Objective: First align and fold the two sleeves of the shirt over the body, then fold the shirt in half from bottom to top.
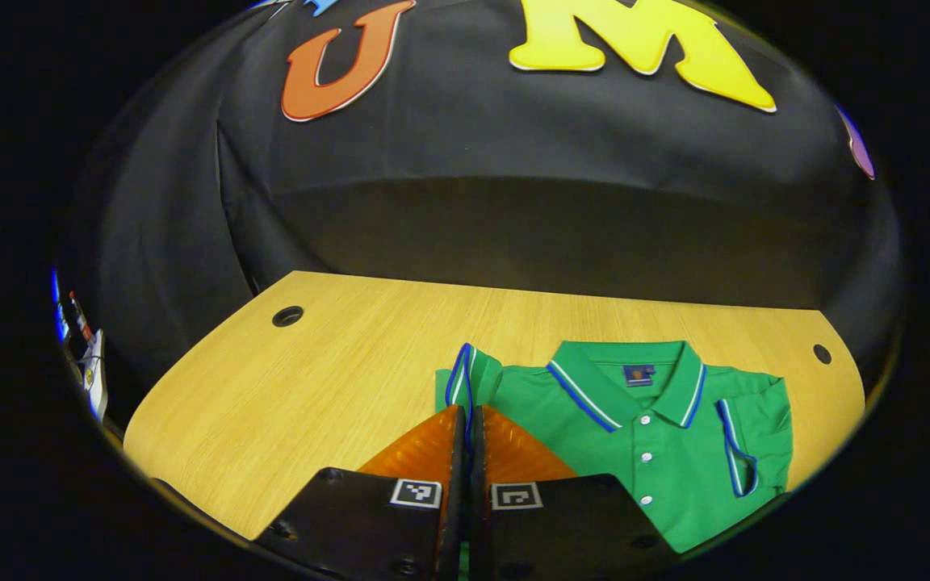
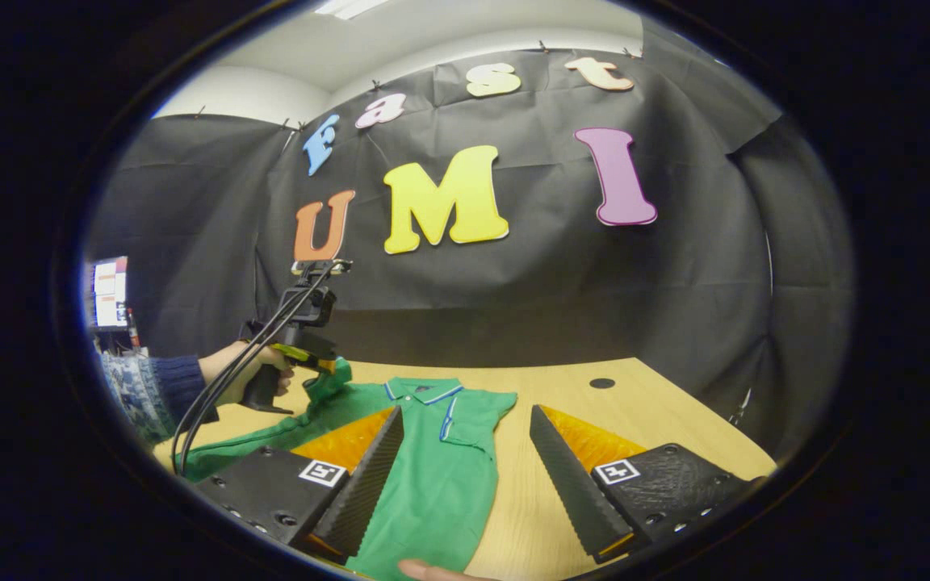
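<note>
- Two grippers work over one green shirt (image 1: 659,452), which lies flat, collar up, on the wooden worktop (image 1: 336,363) in the lower right of the left gripper view.
- At the bottom centre of that view, the left gripper (image 1: 469,436) is clenched on the shirt's left-hand sleeve (image 1: 469,379); the blue-trimmed cuff stands up just above the fingertips.
- Farther right in the same view, the other sleeve (image 1: 751,436) already lies folded over the body, beside the button placket.
- In the right gripper view, at middle left, a hand (image 2: 243,375) with a dark sleeve holds the left gripper (image 2: 328,367), lifting green cloth off the worktop (image 2: 675,428).
- Across the bottom of that view, the right gripper (image 2: 465,424) is released, fingers spread wide; the shirt (image 2: 433,476) lies between them, nearer the left finger.
- At the bottom edge, a fingertip (image 2: 425,571) shows just below the shirt's hem.
</note>
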